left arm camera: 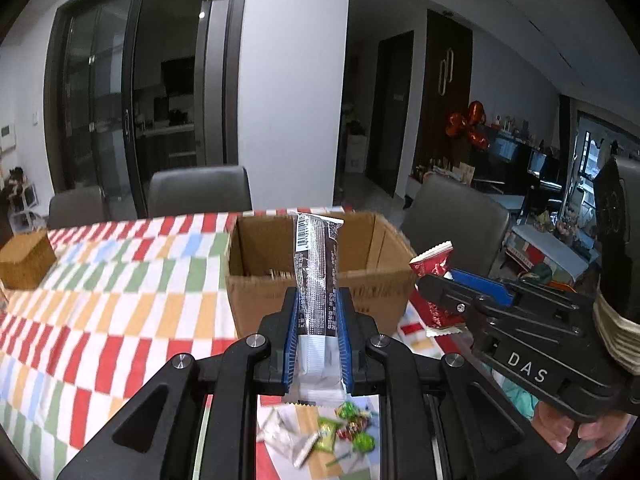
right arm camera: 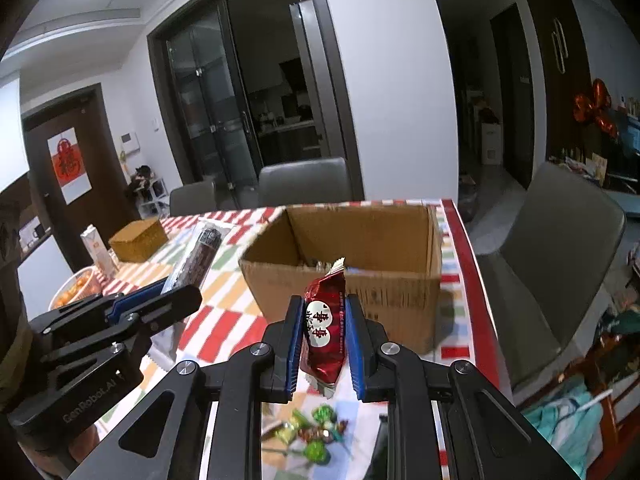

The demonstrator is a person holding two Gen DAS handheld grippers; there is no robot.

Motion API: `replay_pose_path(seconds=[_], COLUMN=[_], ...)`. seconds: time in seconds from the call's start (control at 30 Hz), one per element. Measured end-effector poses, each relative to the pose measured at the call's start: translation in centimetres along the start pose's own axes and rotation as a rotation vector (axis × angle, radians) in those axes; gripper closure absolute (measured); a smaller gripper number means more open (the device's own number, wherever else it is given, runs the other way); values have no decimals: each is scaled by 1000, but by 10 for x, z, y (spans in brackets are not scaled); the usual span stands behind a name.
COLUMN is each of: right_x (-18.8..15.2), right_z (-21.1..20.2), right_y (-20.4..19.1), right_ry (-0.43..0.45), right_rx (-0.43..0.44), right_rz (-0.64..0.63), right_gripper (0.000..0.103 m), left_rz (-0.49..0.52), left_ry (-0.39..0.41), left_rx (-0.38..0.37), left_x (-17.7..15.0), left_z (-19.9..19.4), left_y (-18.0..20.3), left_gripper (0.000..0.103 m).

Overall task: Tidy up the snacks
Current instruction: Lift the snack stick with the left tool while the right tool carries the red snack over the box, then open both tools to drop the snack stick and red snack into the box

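You have a table under a checked cloth (left arm camera: 120, 280) of red, green, orange and white. On it stand an open brown cardboard box (left arm camera: 248, 300) and a small woven brown box (left arm camera: 26, 258). Near you lie loose wrapped sweets (right arm camera: 316, 436), green and red.

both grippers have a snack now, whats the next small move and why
Probably carry both forward over the open cardboard box. The left gripper is shut on the long dark snack bar, the right gripper on the red snack packet, and both snacks are up off the checkered tablecloth, short of the box.
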State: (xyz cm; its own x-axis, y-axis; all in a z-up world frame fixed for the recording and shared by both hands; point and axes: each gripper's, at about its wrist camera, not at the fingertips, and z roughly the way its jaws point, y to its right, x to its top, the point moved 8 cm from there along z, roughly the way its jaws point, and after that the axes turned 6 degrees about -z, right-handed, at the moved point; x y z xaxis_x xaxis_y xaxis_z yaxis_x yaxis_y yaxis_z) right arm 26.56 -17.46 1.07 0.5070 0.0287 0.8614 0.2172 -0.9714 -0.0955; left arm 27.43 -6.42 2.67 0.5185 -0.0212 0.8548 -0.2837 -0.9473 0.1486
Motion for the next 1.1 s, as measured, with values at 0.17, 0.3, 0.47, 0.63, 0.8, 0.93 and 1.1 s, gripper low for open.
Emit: replay_pose_path(seconds=[0.17,0.3,0.47,0.63,0.8,0.93,1.1], right_x=[25,42,62,76,85,84,77], right_z=[10,18,31,50,75,92,110], right_y=[3,6,13,22,32,43,50], right_ry=[28,43,54,40,0,-36,-75], right_rx=[-4,-14,-34,-49,-71,-91,-104], right_rz=[-8,-19,-31,-38,-42,-44,-33], right_gripper=[82,82,82,82,82,82,82], left_rz=[11,8,7,5,6,-14,-28], left_ry=[23,27,18,-2,-24,-64,-134], left_rx=[1,5,9,14,34,24,-1], left_x=[24,39,55,67,78,84,81], left_z=[7,17,33,54,79,98,124], left_y=[-3,-8,-13,-17,-25,-34,-35], left_gripper=[84,84,84,84,84,84,84])
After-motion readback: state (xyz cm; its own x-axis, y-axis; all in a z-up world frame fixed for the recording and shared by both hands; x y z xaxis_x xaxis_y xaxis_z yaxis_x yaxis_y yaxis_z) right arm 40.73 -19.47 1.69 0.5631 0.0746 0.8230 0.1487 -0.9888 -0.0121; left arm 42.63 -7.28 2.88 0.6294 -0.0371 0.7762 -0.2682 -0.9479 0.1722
